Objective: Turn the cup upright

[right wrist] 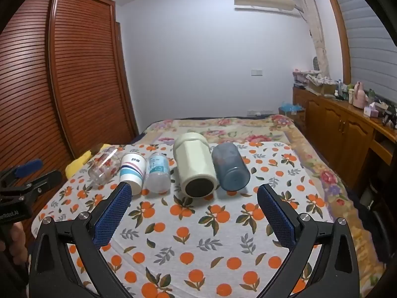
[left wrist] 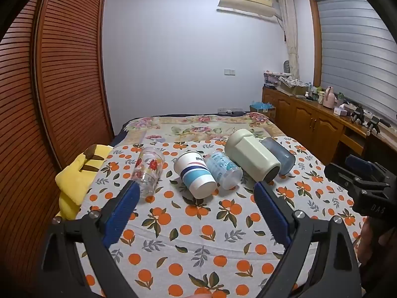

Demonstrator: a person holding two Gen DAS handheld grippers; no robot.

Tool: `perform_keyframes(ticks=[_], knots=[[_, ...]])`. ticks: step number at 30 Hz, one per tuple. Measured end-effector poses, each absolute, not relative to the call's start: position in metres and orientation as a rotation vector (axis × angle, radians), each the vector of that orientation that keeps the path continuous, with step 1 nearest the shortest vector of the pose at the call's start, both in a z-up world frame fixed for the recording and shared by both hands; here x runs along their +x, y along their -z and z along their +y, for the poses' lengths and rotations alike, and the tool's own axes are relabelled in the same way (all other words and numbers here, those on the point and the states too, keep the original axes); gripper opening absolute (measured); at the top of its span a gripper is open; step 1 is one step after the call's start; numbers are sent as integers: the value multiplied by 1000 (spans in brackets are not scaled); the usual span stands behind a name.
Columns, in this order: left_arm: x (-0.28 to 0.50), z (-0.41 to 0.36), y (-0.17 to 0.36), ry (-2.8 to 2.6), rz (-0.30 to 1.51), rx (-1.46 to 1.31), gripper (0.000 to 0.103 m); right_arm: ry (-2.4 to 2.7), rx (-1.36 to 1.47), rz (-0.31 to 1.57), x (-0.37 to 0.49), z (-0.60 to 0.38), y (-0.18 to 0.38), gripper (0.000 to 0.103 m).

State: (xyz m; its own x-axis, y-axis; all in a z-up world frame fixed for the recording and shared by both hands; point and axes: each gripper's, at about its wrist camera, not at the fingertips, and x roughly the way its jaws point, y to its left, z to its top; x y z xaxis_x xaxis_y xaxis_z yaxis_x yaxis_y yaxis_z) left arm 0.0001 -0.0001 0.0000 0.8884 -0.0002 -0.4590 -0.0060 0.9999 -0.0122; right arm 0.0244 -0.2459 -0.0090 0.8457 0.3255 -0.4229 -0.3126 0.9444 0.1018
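Note:
Several cups lie on their sides in a row on the orange-print cloth (left wrist: 198,236): a clear glass with red flowers (left wrist: 148,171), a white paper cup with blue stripes (left wrist: 194,176), a pale blue plastic cup (left wrist: 224,170), a cream mug (left wrist: 251,157) and a dark blue tumbler (left wrist: 280,155). In the right wrist view they show as glass (right wrist: 103,166), paper cup (right wrist: 132,171), pale blue cup (right wrist: 158,172), cream mug (right wrist: 194,165) and tumbler (right wrist: 230,166). My left gripper (left wrist: 196,186) is open and empty, short of the row. My right gripper (right wrist: 194,188) is open and empty, before the cream mug.
A yellow plush toy (left wrist: 79,171) lies at the cloth's left edge. A wooden wardrobe (left wrist: 49,87) stands left of the bed. A wooden sideboard (left wrist: 317,121) with clutter runs along the right. The floral bedspread (left wrist: 198,126) stretches behind the cups.

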Motion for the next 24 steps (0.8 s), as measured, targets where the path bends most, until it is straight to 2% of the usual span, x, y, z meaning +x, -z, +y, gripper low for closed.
perform_keyframes(ticks=[24], knots=[[-5, -1, 1, 1, 479, -13, 94, -333, 20, 448, 23, -245, 9, 103]])
